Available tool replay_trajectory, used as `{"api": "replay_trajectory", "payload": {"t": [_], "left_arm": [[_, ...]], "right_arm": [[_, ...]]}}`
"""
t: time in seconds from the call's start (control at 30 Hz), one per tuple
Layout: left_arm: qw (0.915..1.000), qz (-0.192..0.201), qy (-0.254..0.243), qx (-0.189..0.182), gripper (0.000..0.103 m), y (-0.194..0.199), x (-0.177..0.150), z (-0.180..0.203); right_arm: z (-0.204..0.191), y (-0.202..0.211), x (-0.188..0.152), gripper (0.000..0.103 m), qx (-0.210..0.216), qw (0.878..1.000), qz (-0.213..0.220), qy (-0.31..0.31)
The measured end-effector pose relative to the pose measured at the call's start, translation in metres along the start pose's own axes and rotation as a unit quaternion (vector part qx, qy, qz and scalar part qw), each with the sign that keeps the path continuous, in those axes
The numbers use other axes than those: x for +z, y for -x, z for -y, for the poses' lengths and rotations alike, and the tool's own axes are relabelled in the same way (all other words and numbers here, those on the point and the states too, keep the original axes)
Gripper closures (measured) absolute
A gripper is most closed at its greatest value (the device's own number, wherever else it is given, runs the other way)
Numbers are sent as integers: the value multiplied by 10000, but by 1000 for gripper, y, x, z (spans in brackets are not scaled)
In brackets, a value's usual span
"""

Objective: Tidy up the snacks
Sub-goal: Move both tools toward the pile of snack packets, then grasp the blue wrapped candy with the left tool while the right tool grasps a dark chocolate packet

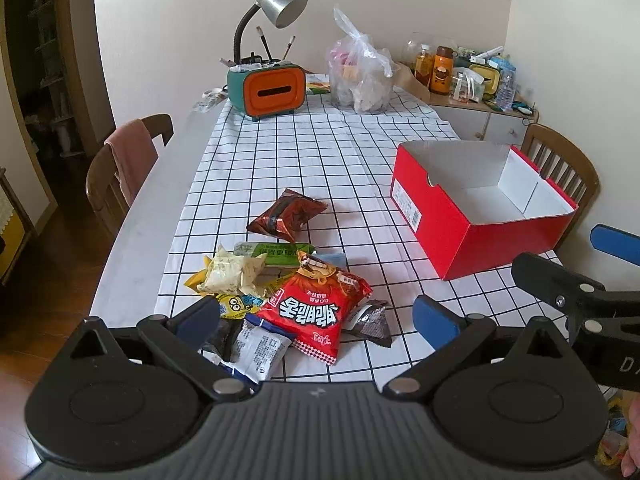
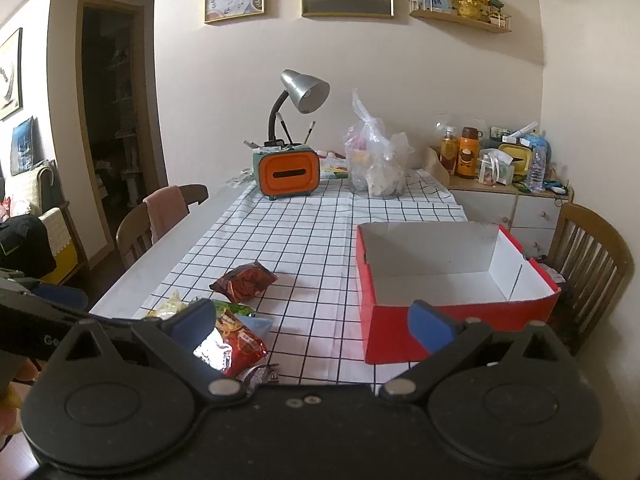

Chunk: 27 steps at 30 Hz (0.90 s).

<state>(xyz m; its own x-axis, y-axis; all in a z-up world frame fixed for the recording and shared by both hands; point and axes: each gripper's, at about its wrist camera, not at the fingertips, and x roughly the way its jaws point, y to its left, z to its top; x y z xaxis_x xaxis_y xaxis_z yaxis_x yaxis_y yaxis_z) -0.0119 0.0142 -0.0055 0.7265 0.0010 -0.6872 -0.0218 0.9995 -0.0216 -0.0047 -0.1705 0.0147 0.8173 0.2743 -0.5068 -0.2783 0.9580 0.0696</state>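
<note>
Snacks (image 1: 296, 300) lie in a loose heap right under my left tongs (image 1: 316, 316), on the near part of the checked cloth (image 1: 320, 160). Both sets of tongs are spread wide and pinch nothing; my right tongs (image 2: 312, 320) hang over the near edge between the heap and the red box (image 2: 400, 332).

Nearest to me in the heap is a white packet (image 1: 260, 346), partly tucked under a big red bag (image 1: 316, 308) that lies on top. A dark silver packet (image 1: 372, 320) pokes out beside the red bag. Behind these are a pale crinkled packet (image 1: 232, 272), a small yellow one (image 1: 238, 303) and a long green pack (image 1: 280, 254). A brown foil bag (image 1: 286, 216) lies alone just past the heap.

Farther off on my right, the red box stands open, and as far as I can see nothing is in it. So I judge the sorting has not begun: I am at the first pick.

Next I would lower one pair of tongs onto the big red bag, since it lies on top, close on an edge and carry it over the low box wall. Slippery, puffy foil could slide out of a shallow pinch, so I'd take a good bite.

At the far end stand a desk lamp (image 1: 276, 8), an orange holder (image 1: 274, 90) and a plastic bag (image 1: 360, 76), none of them in my way.
</note>
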Motion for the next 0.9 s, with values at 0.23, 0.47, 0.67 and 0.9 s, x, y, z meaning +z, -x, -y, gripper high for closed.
{"api": "replay_trajectory", "payload": {"t": [0.23, 0.47, 0.67, 0.9], "left_arm": [[10000, -6, 1, -31, 0, -2, 0, 0], [10000, -49, 41, -41, 0, -9, 1, -5], [9998, -166, 101, -21, 0, -19, 1, -12], [9994, -325, 118, 67, 0, -37, 2, -20]], "right_arm": [[-4, -3, 0, 0, 20, 10000, -35, 79], [-7, -8, 1, 0, 47, 9998, -80, 188], [-11, -19, 1, 1, 200, 9992, -202, 296], [-11, -38, -1, 1, 324, 9981, -393, 344]]}}
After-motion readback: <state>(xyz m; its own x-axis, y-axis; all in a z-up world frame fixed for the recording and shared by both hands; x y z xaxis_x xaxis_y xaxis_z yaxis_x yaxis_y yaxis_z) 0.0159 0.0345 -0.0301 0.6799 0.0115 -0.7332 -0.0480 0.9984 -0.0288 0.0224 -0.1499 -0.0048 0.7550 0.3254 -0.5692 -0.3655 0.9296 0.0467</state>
